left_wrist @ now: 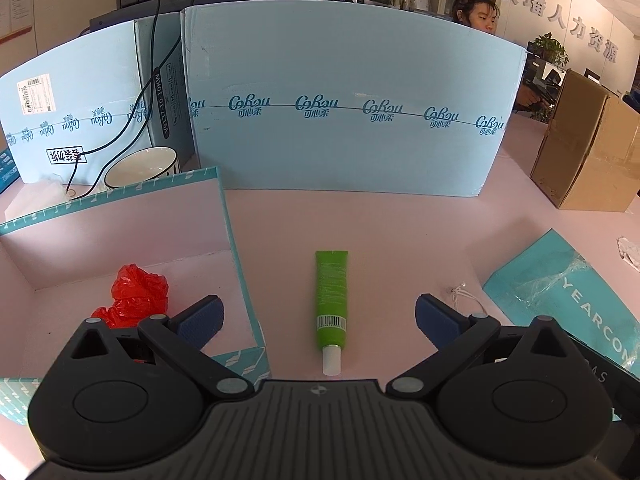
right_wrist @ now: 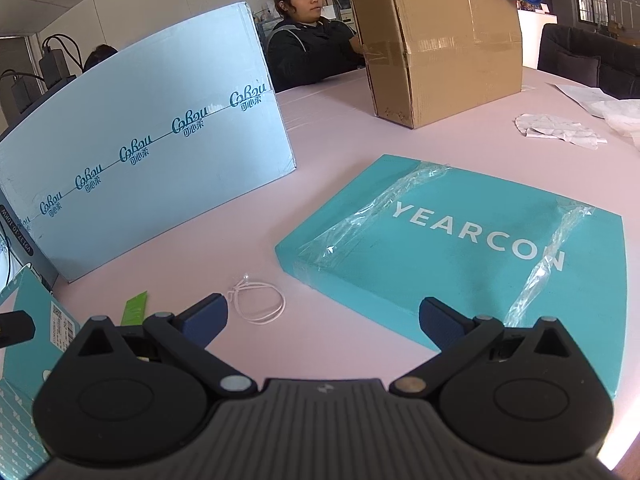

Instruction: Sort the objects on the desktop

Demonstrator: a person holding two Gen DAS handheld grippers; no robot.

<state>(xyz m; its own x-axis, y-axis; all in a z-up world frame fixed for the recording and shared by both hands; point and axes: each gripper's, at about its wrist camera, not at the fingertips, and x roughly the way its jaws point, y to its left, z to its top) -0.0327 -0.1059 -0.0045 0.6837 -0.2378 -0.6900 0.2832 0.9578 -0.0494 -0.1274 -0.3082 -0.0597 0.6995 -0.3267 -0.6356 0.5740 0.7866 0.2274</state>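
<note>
- My left gripper (left_wrist: 318, 316) hung with its jaws spread wide and nothing between them, low over the pink table (left_wrist: 400, 232).
- The green tube (left_wrist: 331, 300) lay flat on the table in line with the gap between those jaws, white cap (left_wrist: 331, 360) toward me, touching neither finger.
- To its left stood the open teal-edged box (left_wrist: 236, 248), and a crumpled red plastic bag (left_wrist: 134, 296) sat inside it near the front wall.
- My left gripper's left finger (left_wrist: 200, 320) reached over the box's near right corner.
- My right gripper (right_wrist: 323, 318) was likewise spread apart and empty, held above the table.
- A small loop of white string (right_wrist: 258, 300) lay on the table just ahead of the right gripper's left finger (right_wrist: 204, 320), apart from it.
- The flat teal lid (right_wrist: 460, 248) marked YEARCON lay to the right, with clear tape strips across it; the right finger (right_wrist: 442, 322) overlapped its near edge in view.
- A pale blue carton (left_wrist: 344, 112) stood across the back of the table, and a brown cardboard box (right_wrist: 440, 44) sat farther off.
- A white cup (left_wrist: 140, 166) stood behind the open box.
</note>
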